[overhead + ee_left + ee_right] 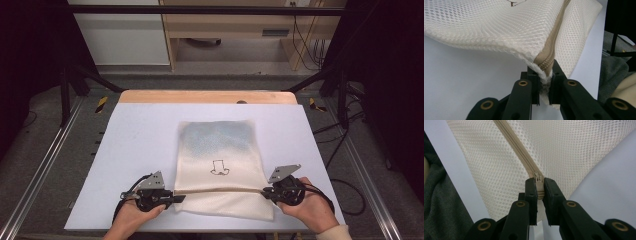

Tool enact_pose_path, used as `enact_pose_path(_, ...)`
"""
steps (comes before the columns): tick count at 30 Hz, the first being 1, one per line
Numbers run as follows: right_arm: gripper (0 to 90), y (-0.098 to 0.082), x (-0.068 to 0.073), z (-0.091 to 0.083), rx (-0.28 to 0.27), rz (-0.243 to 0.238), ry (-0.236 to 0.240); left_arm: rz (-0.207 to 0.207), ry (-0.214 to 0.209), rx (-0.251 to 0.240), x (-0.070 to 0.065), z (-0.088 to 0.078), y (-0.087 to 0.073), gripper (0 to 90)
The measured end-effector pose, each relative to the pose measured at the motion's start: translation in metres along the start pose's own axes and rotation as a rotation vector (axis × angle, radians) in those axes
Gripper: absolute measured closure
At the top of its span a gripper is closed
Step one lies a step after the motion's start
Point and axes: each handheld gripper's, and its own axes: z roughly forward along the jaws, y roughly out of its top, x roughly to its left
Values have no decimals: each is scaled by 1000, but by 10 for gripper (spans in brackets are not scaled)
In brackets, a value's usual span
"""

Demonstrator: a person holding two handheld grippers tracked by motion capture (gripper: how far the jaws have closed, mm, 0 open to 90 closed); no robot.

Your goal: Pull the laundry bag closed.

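A cream mesh bag (220, 165) with a small hat-and-moustache drawing lies on the white table mat (135, 145); a beige zipper (220, 190) crosses it near its front end. My left gripper (179, 198) is shut on the bag's left edge at the zipper's end (546, 63), lifting the mesh (499, 27) a little. My right gripper (264, 192) is shut on the zipper pull (539, 185) at the bag's right edge, with the zipper (517, 147) running away from the jaws across the mesh.
A wooden strip (205, 96) borders the mat's far edge. Black frame legs (75, 85) and cables (345, 150) stand on the grey floor at both sides. Bare mat lies left and right of the bag.
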Motion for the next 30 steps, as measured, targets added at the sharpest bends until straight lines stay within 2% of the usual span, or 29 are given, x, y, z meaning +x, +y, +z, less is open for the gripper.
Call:
enact_pose_path(7, 823, -4, -2, -2, -3, 20, -2, -4, 3, 0, 0, 0, 0, 824)
enact_pose_path(30, 823, -9, -2, -2, -7, 28, -1, -1, 5, -1, 0, -1, 0, 824)
